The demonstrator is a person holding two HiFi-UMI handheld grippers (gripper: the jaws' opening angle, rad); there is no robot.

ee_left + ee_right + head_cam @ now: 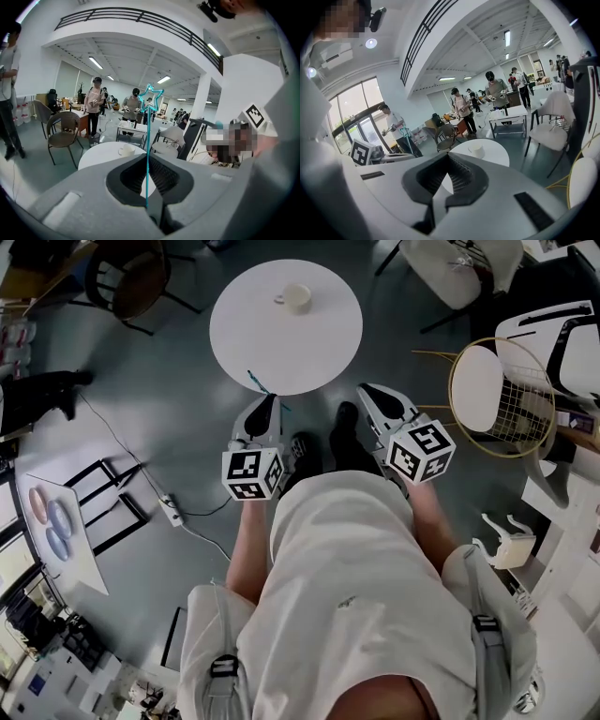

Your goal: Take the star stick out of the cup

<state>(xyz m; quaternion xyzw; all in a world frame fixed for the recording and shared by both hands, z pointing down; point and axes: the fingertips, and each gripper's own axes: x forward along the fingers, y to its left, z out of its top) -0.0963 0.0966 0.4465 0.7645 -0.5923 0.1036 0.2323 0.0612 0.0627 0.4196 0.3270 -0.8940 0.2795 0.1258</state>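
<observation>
Left gripper view gives me the grip. The left gripper (146, 159) is clenched on the thin teal shaft of the star stick (148, 136), which stands upright between the ribbed pads with its star outline high above them. The stick is clear of the cup (297, 298), which sits on the round white table (234, 334), well apart from both grippers, so I judge the removal done. What I'd mind now is an even squeeze and a steady wrist, since so slim a shaft could pivot or slip in the pads. The right gripper (447, 157) is clenched on nothing. Head view alone shows how far the cup lies from the tips, and only the gripper views show the pads.
</observation>
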